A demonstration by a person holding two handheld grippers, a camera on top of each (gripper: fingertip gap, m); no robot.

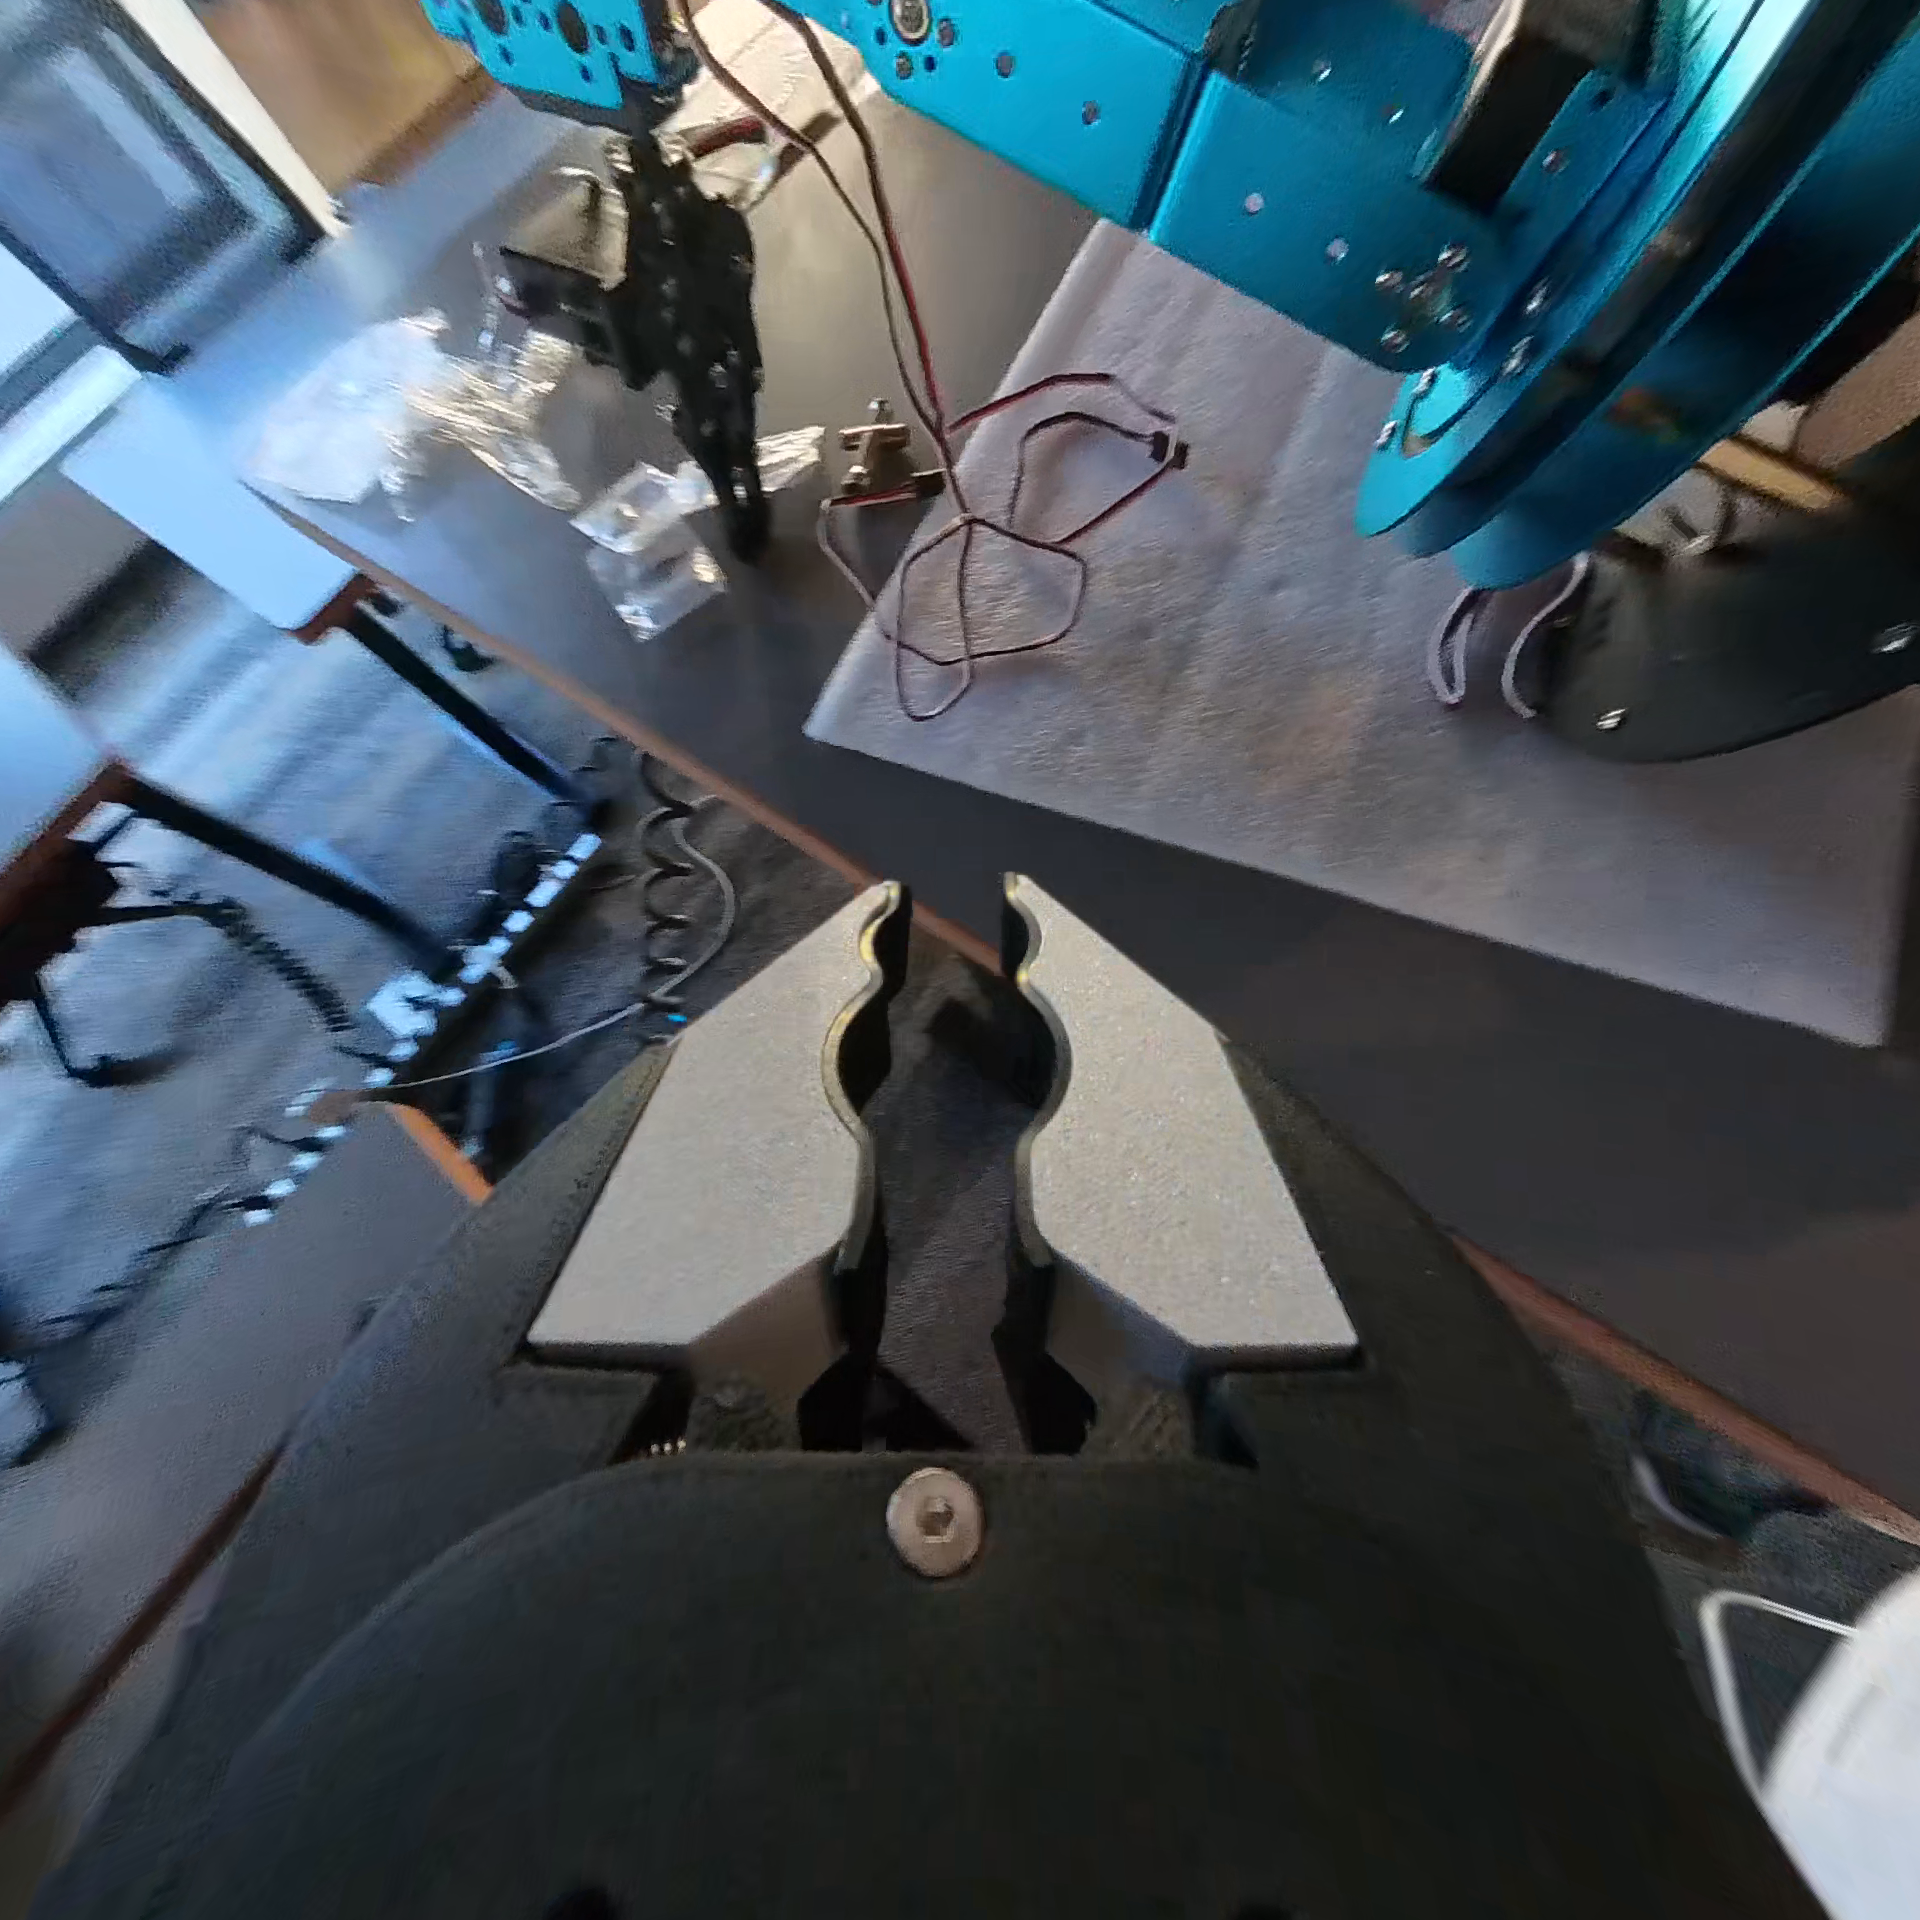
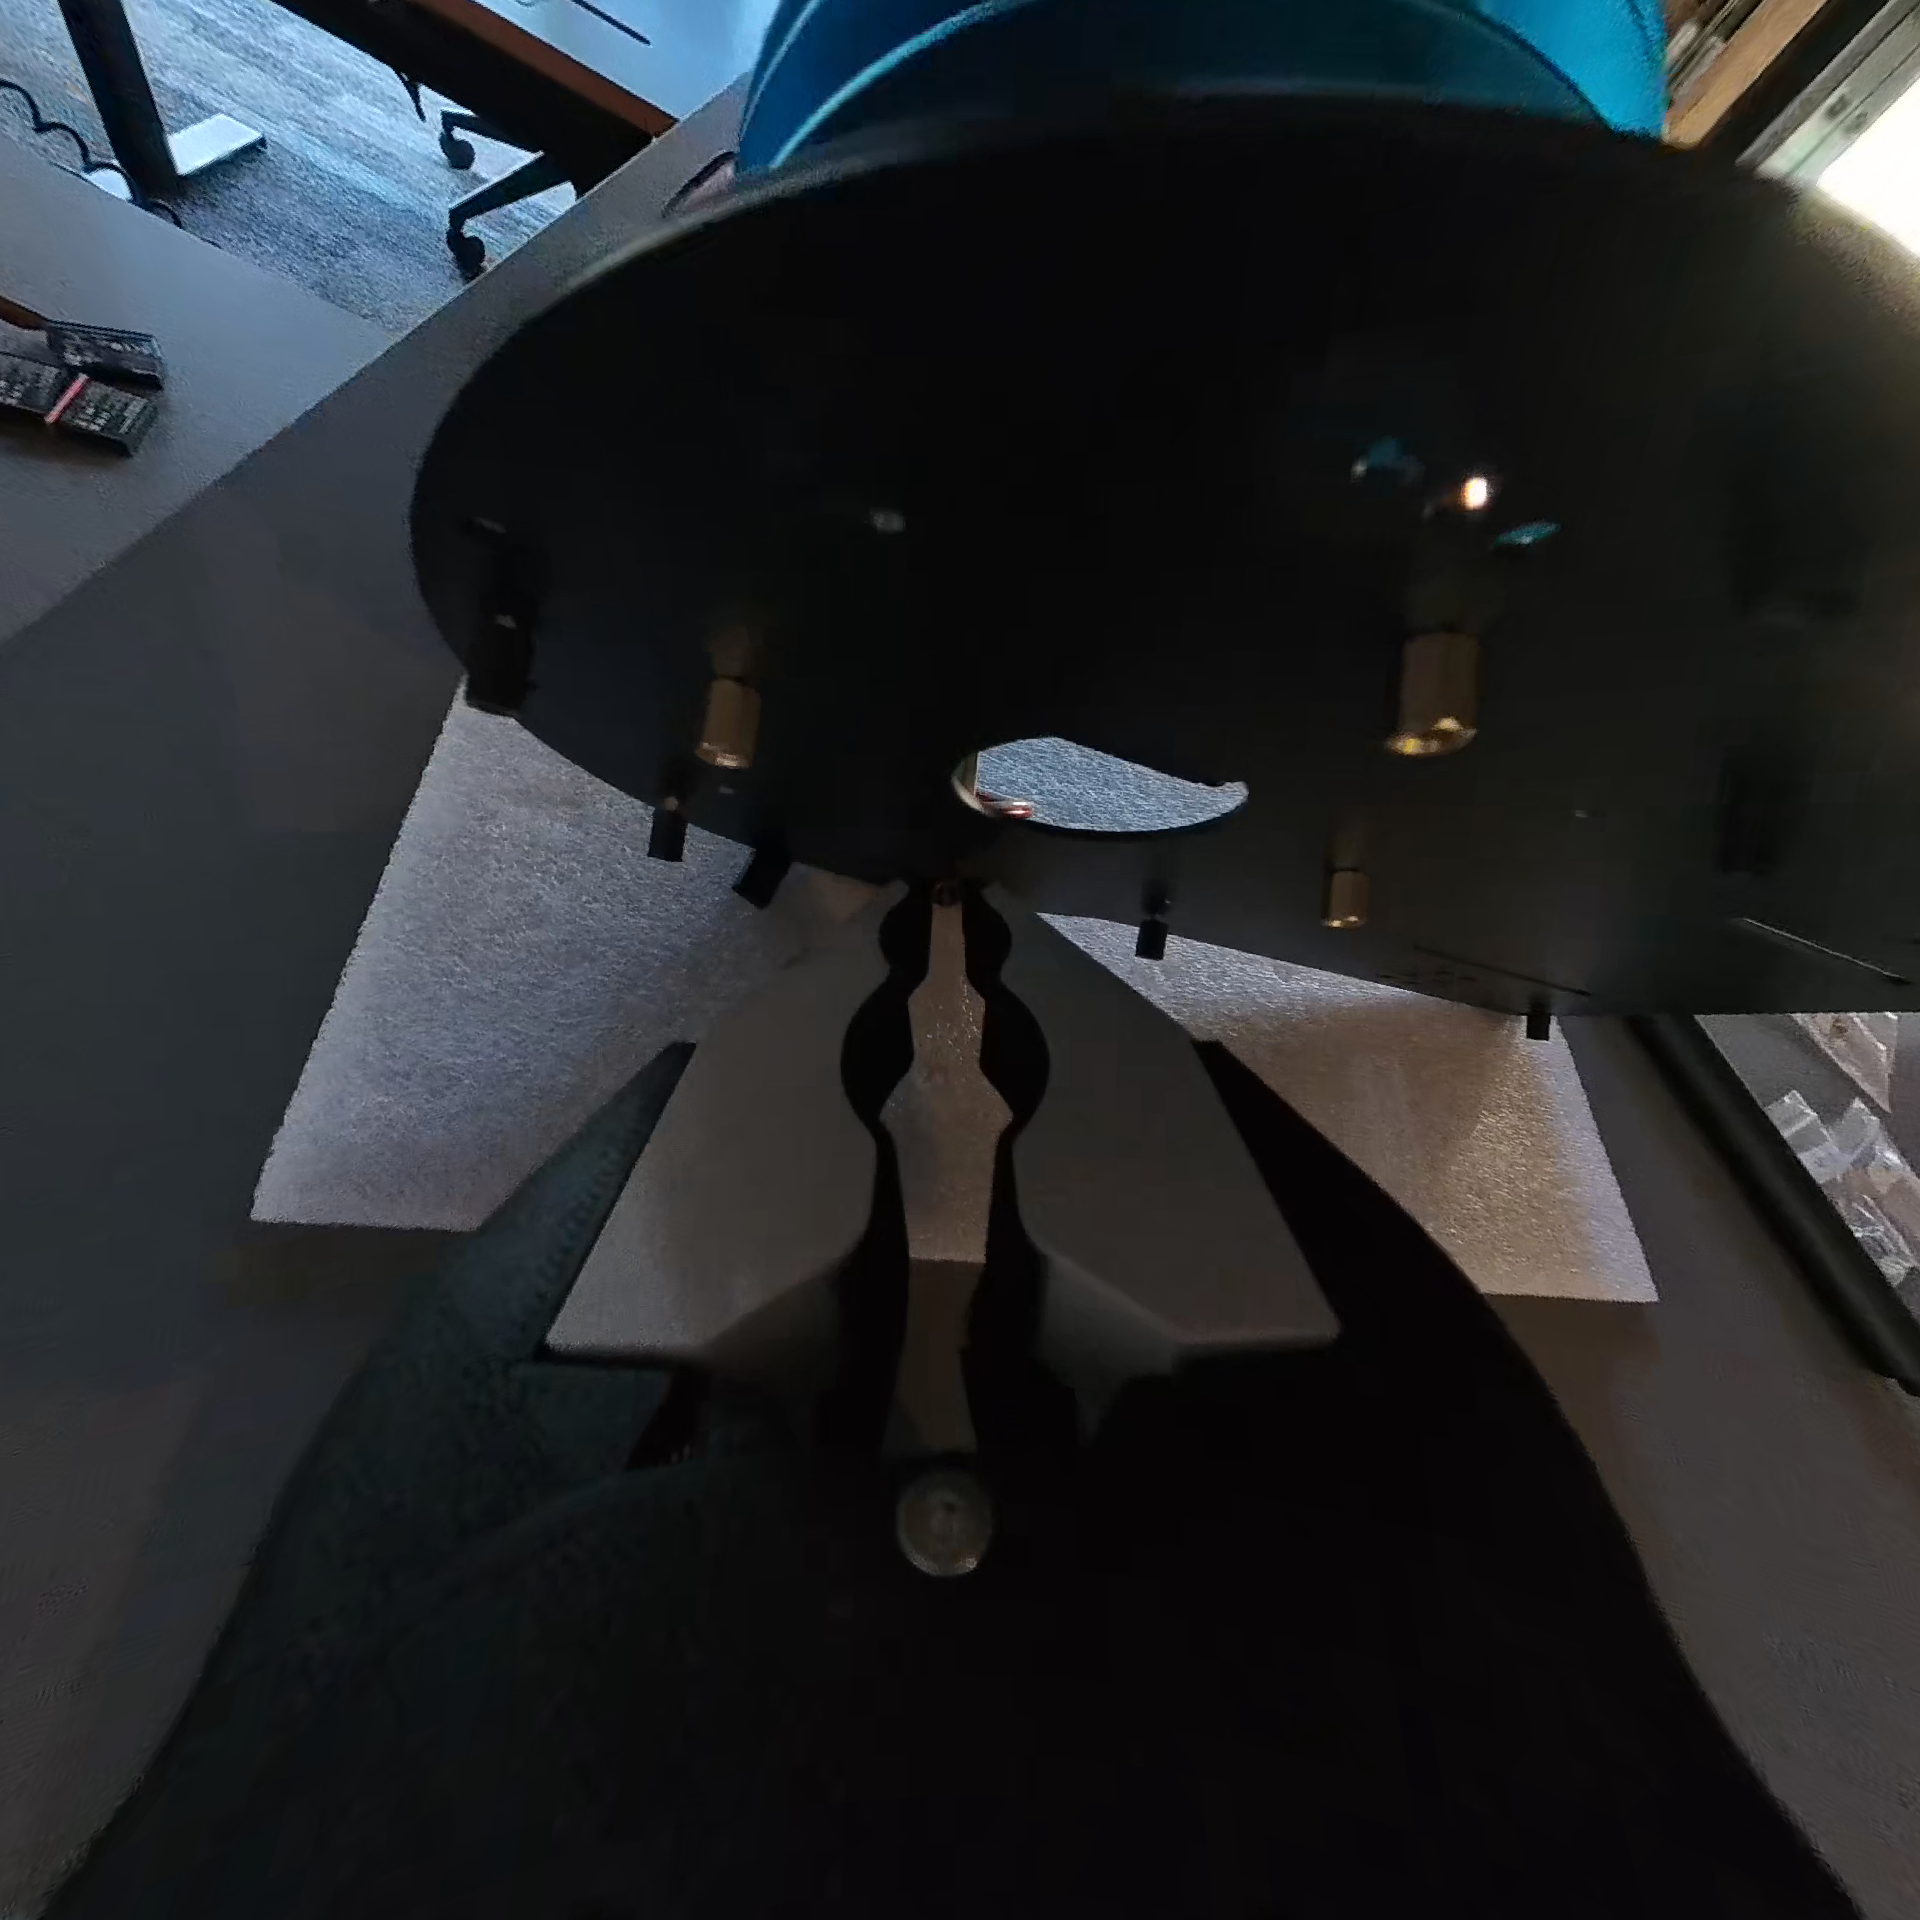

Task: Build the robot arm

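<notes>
My left gripper [image 1: 956, 904] hangs over the near edge of a dark table [image 1: 1558, 1143]; its jaws stand a narrow gap apart with nothing between them. A blue robot arm [image 1: 1299, 187] on a round black base plate [image 1: 1745, 665] leans over a white foam sheet [image 1: 1299, 727]. In the right wrist view the base plate [image 2: 1039, 468] is tipped up and I see its underside with brass standoffs [image 2: 727, 696]. My right gripper [image 2: 940, 904] is almost closed on a small dark post at the plate's near rim, above the foam sheet [image 2: 499, 987].
Red and black wires [image 1: 987, 582] lie looped on the foam. The arm's black claw [image 1: 696, 312], a small metal part [image 1: 878, 457] and clear plastic bags [image 1: 436, 416] lie beyond. Small black boxes [image 2: 83, 384] sit far left. Cables [image 1: 675, 894] lie on the floor. There is about 20 cm between the tips of the two grippers.
</notes>
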